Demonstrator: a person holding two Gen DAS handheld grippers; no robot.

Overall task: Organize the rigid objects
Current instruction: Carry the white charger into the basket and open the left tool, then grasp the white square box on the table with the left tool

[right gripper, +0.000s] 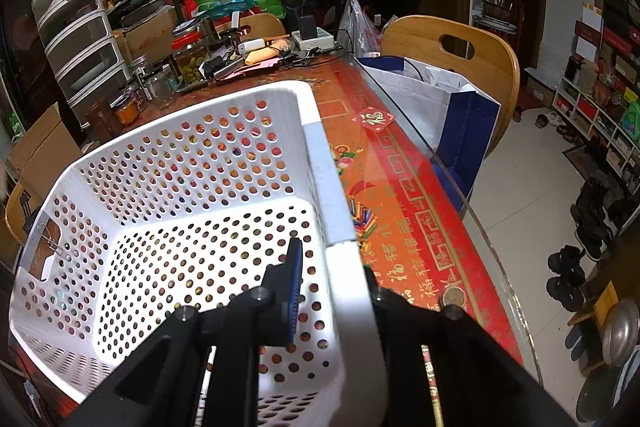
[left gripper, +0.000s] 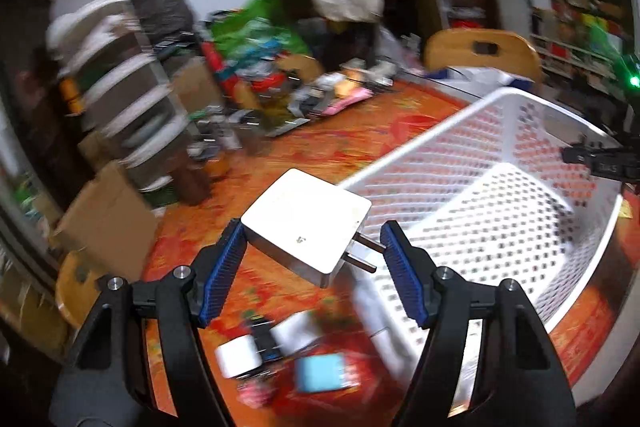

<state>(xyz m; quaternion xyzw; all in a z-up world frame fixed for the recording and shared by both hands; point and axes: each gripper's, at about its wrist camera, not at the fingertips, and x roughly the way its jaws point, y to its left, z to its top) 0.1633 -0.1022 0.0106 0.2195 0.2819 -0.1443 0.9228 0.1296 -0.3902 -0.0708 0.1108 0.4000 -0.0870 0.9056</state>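
My left gripper [left gripper: 312, 227] is shut on a white plug-in charger [left gripper: 308, 215], lifted above the table. One blue pad presses the charger's left corner and the other meets its two metal prongs [left gripper: 366, 255]. The charger hangs just left of the white perforated basket [left gripper: 440, 155]. Below it on the red patterned tablecloth lie small blurred items: a white block [left gripper: 238, 355] and a light blue box [left gripper: 320, 373]. My right gripper [right gripper: 332, 259] is shut on the basket's near wall [right gripper: 320, 155], one finger inside, the other outside. No objects lie in the basket.
Jars, cables and bags [right gripper: 192, 59] crowd the table's far end. A stack of plastic drawers [right gripper: 76, 39] and a cardboard box [left gripper: 108, 223] stand at the left. A wooden chair [right gripper: 452, 47] with a white-and-blue bag [right gripper: 440, 95] sits beyond the glass table edge [right gripper: 440, 167].
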